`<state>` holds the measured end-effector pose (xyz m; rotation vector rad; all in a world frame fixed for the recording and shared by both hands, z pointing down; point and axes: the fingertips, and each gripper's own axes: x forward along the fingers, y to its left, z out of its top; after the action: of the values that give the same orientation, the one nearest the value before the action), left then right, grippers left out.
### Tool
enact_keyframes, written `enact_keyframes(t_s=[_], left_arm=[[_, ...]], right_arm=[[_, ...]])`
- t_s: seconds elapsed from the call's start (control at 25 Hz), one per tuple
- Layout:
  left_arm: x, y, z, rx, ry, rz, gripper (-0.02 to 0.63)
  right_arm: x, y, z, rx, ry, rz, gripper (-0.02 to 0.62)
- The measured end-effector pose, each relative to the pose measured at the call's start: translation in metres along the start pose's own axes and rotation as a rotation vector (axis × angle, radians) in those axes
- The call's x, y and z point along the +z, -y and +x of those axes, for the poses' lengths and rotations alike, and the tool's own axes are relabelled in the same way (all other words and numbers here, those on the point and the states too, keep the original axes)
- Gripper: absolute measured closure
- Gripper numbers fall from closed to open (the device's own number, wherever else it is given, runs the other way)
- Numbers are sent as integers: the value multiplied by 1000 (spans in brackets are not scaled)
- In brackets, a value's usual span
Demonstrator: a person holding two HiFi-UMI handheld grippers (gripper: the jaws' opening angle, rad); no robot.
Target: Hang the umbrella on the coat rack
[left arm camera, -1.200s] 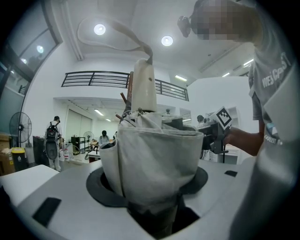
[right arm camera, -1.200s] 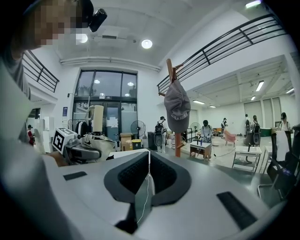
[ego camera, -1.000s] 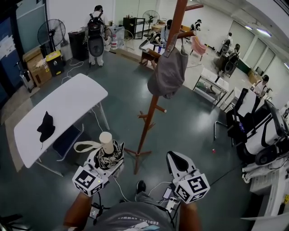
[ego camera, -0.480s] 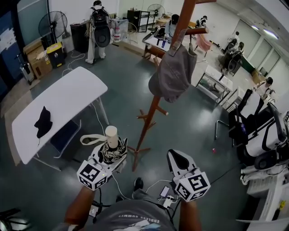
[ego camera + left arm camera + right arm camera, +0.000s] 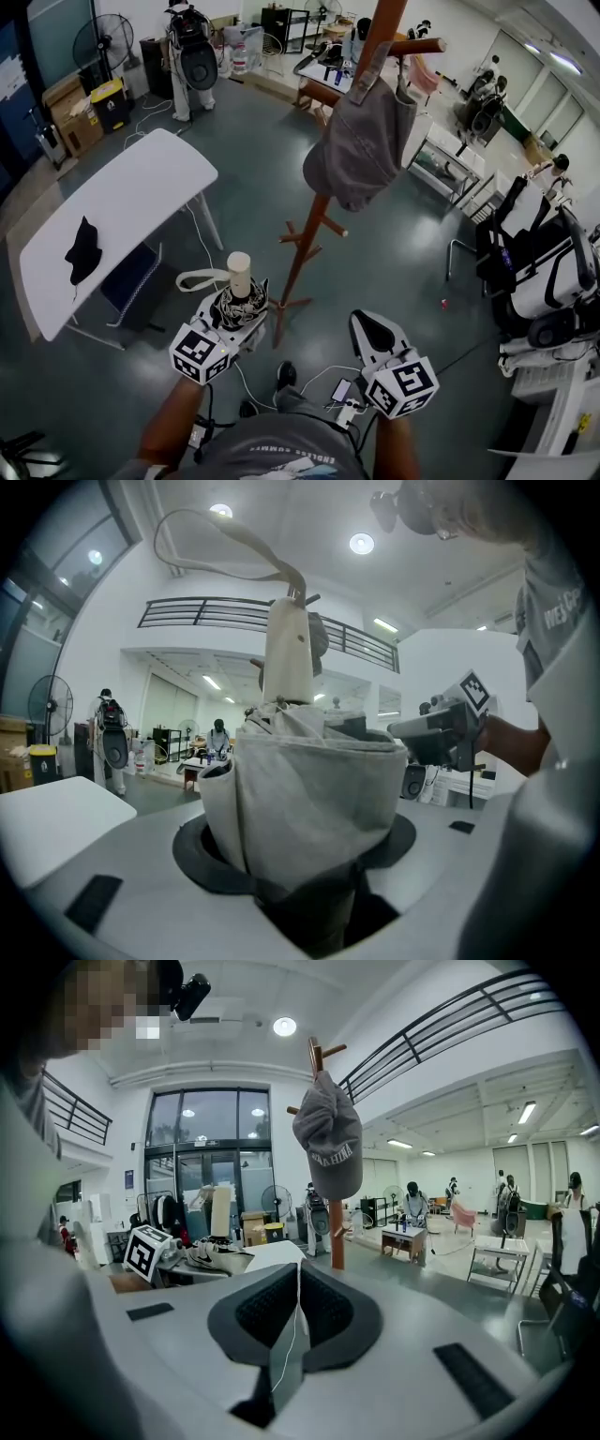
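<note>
Grey-and-cream folded umbrella (image 5: 240,298) stands upright in the left gripper (image 5: 234,317), jaws clamped wide round its bunched fabric. Strap loop (image 5: 195,278) sticks out to one side. Right gripper (image 5: 372,335) is pinched together, nothing in it. Coat rack (image 5: 311,234) is just ahead, with a cap (image 5: 361,141) on an upper peg.

Step in hand, judged: approach. Lift high, hold the loop open, and thread it over the bare peg (image 5: 424,44), away from the cap.
</note>
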<state>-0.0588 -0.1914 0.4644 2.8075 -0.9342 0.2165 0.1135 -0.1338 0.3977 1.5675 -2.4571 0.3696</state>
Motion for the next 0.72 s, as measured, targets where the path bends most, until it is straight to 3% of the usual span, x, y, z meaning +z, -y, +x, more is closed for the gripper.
enact_keyframes(t_s=[0.72], left_arm=[[-52, -12, 66, -50, -100, -64, 333]], right_arm=[[-18, 22, 15, -12, -46, 27, 565]])
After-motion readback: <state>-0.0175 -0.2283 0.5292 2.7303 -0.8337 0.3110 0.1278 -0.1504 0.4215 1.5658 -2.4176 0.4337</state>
